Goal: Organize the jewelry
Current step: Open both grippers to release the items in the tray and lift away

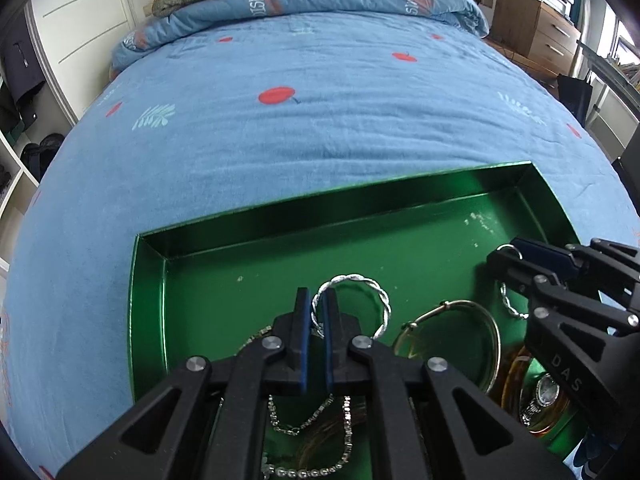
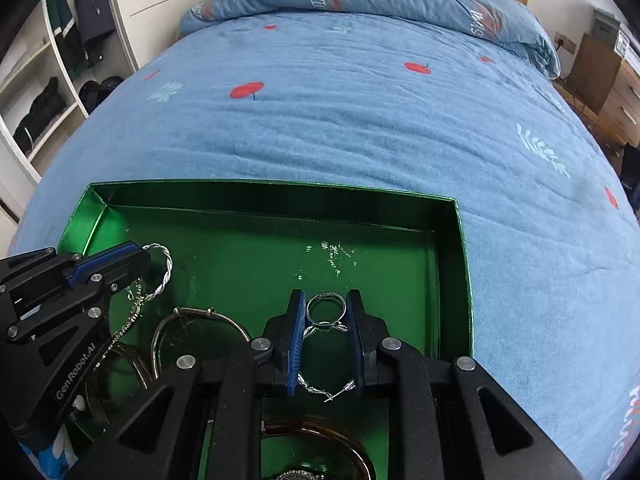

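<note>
One green tray lies on the bed. Over it are two grippers, each holding one silver ring; inside it are one thin gold hoop, one amber bangle, one watch and two chains.

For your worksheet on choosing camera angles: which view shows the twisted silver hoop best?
The left wrist view: the twisted hoop stands centred, nearly whole, pinched in the left claw. The right wrist view shows only part of it at the frame's left, behind that claw.
</note>
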A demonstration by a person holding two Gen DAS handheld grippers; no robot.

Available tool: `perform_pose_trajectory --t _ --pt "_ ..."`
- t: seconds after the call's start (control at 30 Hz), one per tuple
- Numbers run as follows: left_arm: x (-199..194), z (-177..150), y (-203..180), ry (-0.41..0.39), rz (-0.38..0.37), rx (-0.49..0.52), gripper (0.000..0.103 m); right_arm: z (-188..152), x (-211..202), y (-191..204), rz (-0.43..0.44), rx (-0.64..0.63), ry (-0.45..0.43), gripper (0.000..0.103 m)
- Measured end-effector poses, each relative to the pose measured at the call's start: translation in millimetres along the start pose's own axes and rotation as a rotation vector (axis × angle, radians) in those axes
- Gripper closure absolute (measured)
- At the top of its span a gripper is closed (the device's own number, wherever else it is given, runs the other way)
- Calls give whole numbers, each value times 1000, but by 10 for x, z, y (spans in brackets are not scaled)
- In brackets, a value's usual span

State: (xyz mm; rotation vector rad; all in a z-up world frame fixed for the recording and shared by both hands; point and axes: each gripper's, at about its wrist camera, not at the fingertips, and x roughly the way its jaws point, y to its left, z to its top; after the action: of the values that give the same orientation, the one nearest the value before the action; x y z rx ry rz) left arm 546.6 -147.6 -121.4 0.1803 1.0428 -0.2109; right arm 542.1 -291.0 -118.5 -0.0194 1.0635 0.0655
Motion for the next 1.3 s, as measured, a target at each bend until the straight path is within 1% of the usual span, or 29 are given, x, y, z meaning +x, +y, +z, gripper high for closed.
perform_pose_trajectory --t 0.1,0.17,0.23,0.27,0.3,0.37,0.5,0.57,0.63,0.7,0.87,1.0,1.1,1.17,1.23,1.3 --pt "-2 2 52 -1 -10 -31 97 -32 -33 -7 0 2 -2 82" --pt "-15 -8 95 -5 -34 -51 96 -53 -59 -10 2 6 -3 81" --pt "-76 -10 145 -28 -45 -76 96 -55 -69 -29 1 16 -5 78" --pt "-132 -12 175 -42 -54 -87 96 -61 -89 -36 15 21 -11 75" --pt "-186 -15 197 -51 -59 -94 96 -62 -109 -33 25 24 -18 74" --pt "-305 -33 235 -67 -58 -106 90 -104 -210 -28 30 26 -37 72" --pt "-708 -197 283 -125 -52 -122 84 -207 -519 -43 48 62 -94 70" --pt "-896 -324 301 -153 -45 -126 80 -302 -740 -47 60 80 -136 66" --pt "-1075 -488 308 -178 -41 -123 78 -420 -954 -40 51 85 -176 62" --pt "-1205 -635 320 -187 -51 -123 78 -575 -1150 -24 48 91 -208 62" --pt "-1539 -1051 283 -242 -24 -87 78 -1001 -1557 21 71 142 -272 60" --pt "-1810 -1415 209 -279 4 -32 78 -1377 -1800 111 29 144 -306 59" --pt "-1993 -1683 195 -293 25 -25 78 -1665 -1966 197 12 147 -321 58" --pt "-2119 -1890 195 -306 64 -17 74 -1883 -2097 269 -2 144 -334 57" --pt "-2224 -2087 233 -307 73 -33 67 -2073 -2211 327 -5 145 -342 55" --pt "-2321 -2288 271 -314 80 -50 66 -2280 -2330 395 -15 151 -355 55"
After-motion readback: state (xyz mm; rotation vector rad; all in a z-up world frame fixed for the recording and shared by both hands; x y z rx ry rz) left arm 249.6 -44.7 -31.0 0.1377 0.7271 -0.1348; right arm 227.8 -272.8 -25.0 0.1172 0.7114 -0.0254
